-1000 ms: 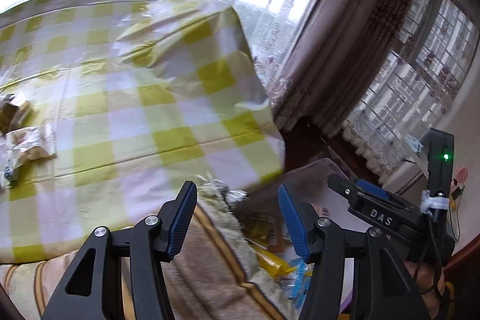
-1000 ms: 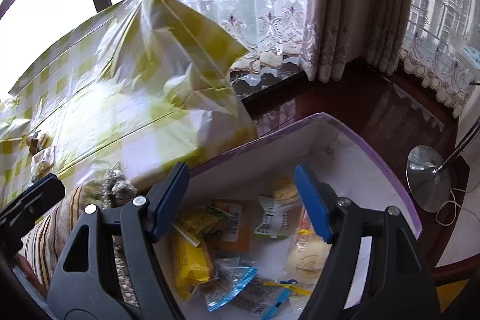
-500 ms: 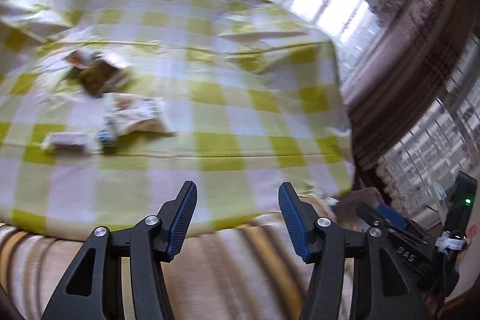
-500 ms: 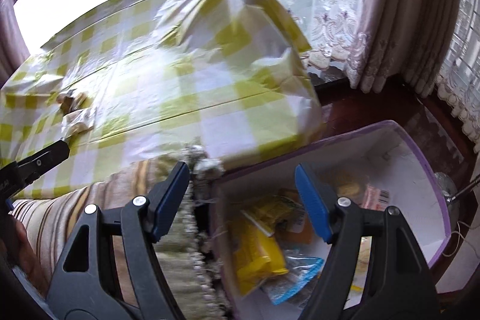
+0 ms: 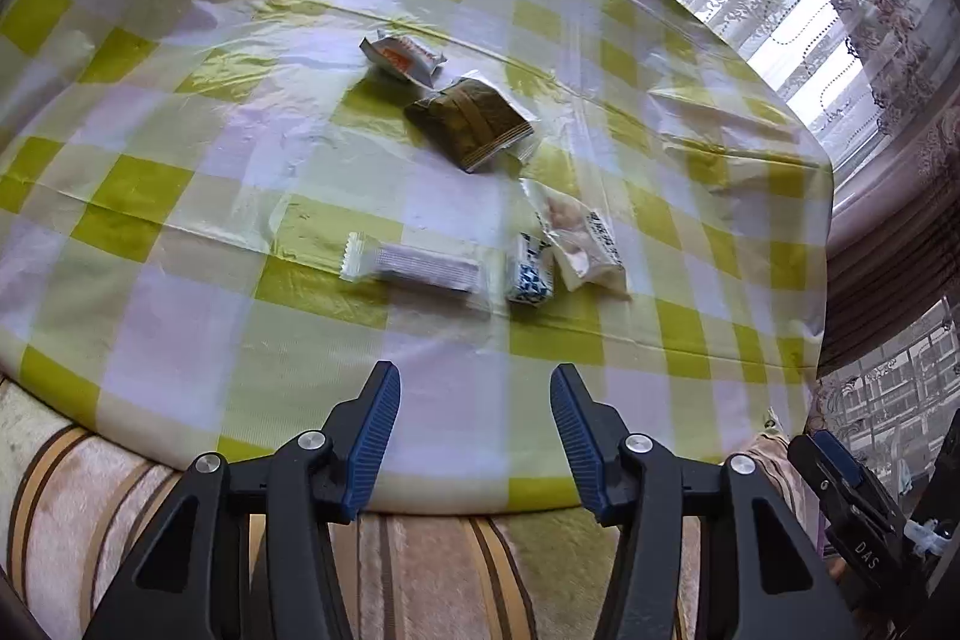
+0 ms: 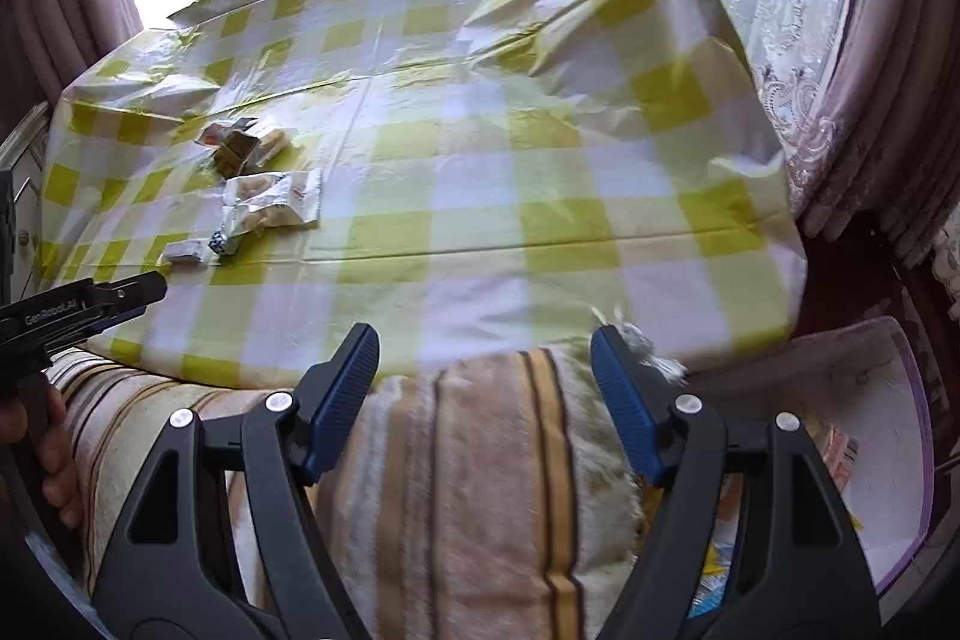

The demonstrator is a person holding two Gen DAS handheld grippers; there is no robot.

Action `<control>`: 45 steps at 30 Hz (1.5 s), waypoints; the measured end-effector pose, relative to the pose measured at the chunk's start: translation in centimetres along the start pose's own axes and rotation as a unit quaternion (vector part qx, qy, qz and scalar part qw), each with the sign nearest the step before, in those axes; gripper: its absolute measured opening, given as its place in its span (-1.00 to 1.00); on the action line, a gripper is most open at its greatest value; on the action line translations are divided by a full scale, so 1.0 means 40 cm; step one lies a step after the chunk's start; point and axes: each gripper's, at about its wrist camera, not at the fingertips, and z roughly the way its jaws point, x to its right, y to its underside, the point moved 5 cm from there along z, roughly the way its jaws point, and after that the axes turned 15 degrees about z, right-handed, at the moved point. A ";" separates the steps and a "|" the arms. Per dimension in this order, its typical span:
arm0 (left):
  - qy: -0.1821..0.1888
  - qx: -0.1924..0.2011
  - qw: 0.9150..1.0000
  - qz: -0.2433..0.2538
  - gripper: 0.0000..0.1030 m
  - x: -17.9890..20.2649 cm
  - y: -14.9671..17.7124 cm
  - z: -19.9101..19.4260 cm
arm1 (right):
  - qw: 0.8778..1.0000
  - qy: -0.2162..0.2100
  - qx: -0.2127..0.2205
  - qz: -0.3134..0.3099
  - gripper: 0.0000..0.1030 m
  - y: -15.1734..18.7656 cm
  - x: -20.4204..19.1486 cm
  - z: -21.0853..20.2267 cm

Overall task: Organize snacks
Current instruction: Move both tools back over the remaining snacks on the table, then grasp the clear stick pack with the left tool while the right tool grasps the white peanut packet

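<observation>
Left tool (image 5: 474, 436) hangs over the near edge of the yellow-check counter (image 5: 180, 316), jaws just narrowed a bit, part open w/ nothing between. Snack packets (image 5: 474, 124) lie mid-counter, well apart from it; their print is too blurred to read. Right tool (image 6: 486, 394), marked "DAS", gapes wider, empty, over a striped cushion (image 6: 480, 490). Left tool's side reads "GenRobot.AI".
</observation>
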 end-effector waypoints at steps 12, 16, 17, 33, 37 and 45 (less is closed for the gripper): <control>-0.014 -0.008 1.000 0.011 0.02 -0.029 -0.089 0.072 | 0.999 -0.008 -0.026 -0.029 0.47 -0.004 -0.077 0.067; -0.024 -0.003 0.999 0.024 0.02 -0.033 -0.122 0.095 | 0.999 -0.007 -0.035 -0.030 0.47 -0.010 -0.086 0.090; -0.025 -0.002 0.999 0.026 0.02 -0.034 -0.129 0.100 | 0.999 -0.007 -0.037 -0.030 0.47 -0.012 -0.089 0.095; -0.128 -0.008 0.984 0.121 -0.72 -0.034 -0.161 0.133 | 0.996 -0.029 -0.052 -0.064 0.53 -0.068 -0.218 0.194; -0.113 0.000 0.987 0.111 -0.72 -0.048 -0.159 0.122 | 0.994 -0.023 -0.058 -0.092 0.53 -0.066 -0.267 0.228; -0.074 0.015 0.994 0.075 -0.72 -0.074 -0.147 0.107 | 0.986 0.000 -0.078 -0.145 0.53 -0.085 -0.324 0.301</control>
